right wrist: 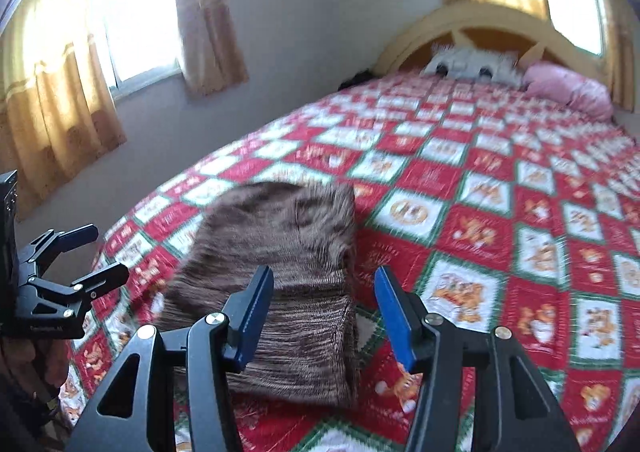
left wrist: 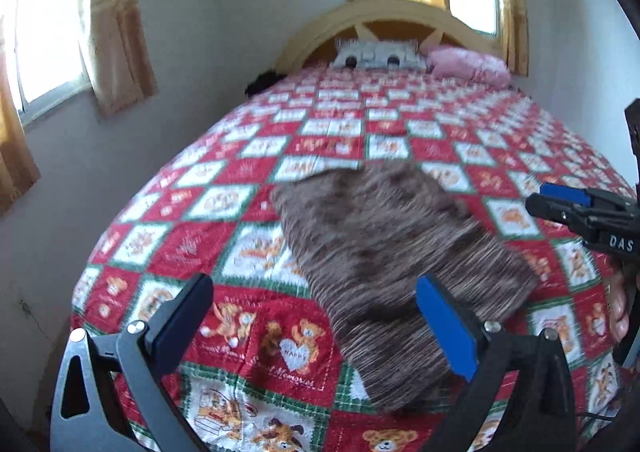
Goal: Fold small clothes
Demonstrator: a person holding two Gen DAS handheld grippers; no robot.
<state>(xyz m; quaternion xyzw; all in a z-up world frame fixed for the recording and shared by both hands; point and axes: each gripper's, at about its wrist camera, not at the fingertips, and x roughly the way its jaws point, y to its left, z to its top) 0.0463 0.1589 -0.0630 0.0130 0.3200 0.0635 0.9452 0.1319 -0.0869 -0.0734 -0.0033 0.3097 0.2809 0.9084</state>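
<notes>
Brown knitted garment lying folded on the bed, both grippers clear of it

Brown knitted garment [left wrist: 384, 252] is lying flat on the red, white and green teddy-bear quilt [left wrist: 248, 348] of the bed, near its foot edge, looking already doubled over into a compact oblong. In the left wrist view it is running from about 11 o'clock down to 5 o'clock across the middle of the frame; in the right wrist view it is sitting at about 8 o'clock from centre.

The left hand-held gripper [left wrist: 316, 324] is standing wide open with nothing between its jaws, hovering above the near end of the cloth. The right hand-held gripper [right wrist: 322, 312] is standing part-open, also empty, its left pad over the garment's near right corner and its right pad over bare quilt. Neither is touching the fabric, as far as the blurred frames are showing.

The risks from here, as I am judging them:
- A pad dropping back in could be catching only the top layer, so the fold would be peeling open.
- The knit looks loose and soft, so dragging one corner could be skewing the oblong.
- The quilt is soft too; a deep pinch could be grabbing it along with the cloth.

The grey cushion [left wrist: 374, 53] and pink pillow [left wrist: 468, 65] at 12 o'clock by the headboard are lying well apart and posing no trouble.
</notes>
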